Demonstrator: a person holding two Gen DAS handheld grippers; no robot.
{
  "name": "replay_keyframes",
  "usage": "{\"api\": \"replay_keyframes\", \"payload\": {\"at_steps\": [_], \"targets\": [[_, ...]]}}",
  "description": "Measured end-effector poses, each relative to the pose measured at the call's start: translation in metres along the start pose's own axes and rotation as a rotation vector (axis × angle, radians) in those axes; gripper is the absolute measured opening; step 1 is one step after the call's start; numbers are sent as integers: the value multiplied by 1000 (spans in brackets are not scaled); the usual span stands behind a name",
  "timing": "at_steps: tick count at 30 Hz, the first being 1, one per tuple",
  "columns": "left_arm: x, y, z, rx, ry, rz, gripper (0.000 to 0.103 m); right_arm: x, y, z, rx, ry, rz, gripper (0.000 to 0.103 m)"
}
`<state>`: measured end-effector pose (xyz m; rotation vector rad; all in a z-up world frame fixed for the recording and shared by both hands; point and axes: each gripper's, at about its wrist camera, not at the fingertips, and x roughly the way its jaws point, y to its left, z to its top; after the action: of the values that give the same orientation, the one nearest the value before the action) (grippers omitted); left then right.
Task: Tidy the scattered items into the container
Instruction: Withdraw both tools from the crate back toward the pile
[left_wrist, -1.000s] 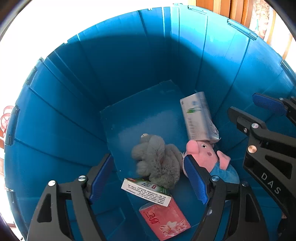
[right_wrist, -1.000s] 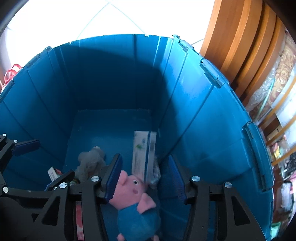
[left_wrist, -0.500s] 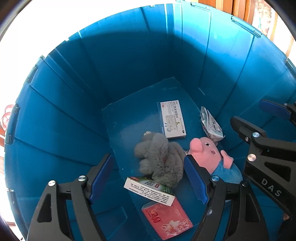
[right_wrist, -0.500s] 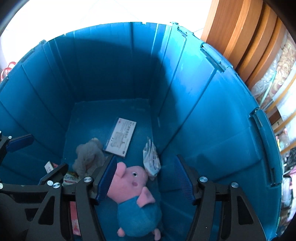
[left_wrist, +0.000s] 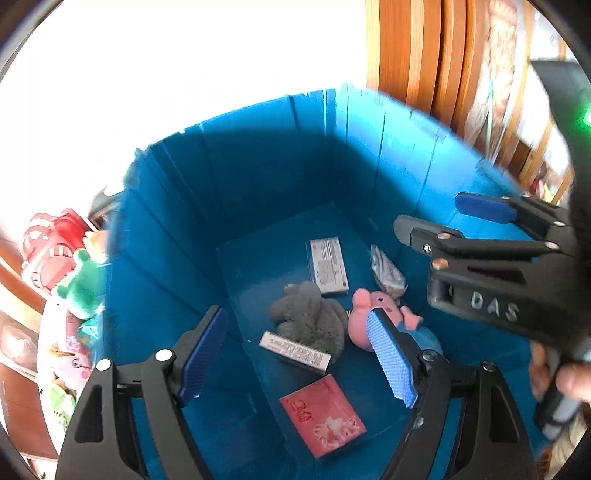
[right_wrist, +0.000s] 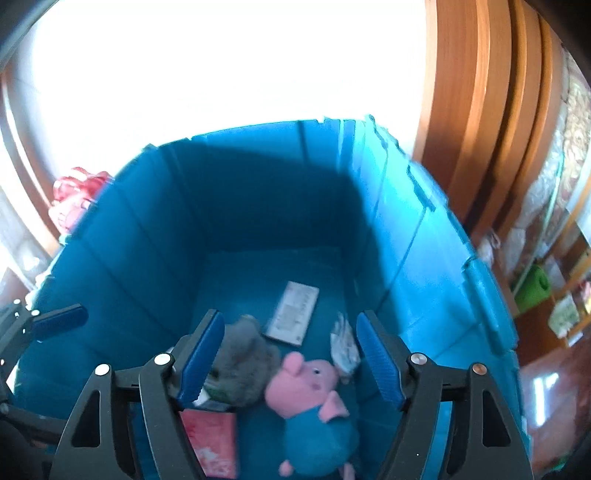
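Both grippers over bin (left_wrist: 258, 177), right gripper (right_wrist: 290, 360) opening, empty.

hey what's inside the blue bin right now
Inside the blue bin: a grey plush, a pink pig plush, a white box, a crumpled packet, a long carton and a red packet. Anything beneath the plush is hidden.

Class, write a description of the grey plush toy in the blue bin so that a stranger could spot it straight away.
Look into the deep blue bin and down to its floor. Near the middle lies the grey plush toy, between a white box behind it and a long narrow box in front, with the pink pig toy beside it. It is the only fuzzy grey thing there.
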<state>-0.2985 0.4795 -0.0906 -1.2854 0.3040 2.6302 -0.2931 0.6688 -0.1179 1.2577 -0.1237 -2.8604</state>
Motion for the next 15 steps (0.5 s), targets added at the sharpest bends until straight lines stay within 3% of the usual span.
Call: {"api": "replay_keyframes", "payload": {"at_steps": [7,12,15], "targets": [[-102,58,-41,-95,-178,80,82,-86,37,-18,-55,-203,63,81],[-135,106,-85,-141,-205,199,84,-119,74,-36,-88,-269,159,81],[-143,134,-111,-155,-193,225,84,-125,105,-44,-106,-277,199,81]]}}
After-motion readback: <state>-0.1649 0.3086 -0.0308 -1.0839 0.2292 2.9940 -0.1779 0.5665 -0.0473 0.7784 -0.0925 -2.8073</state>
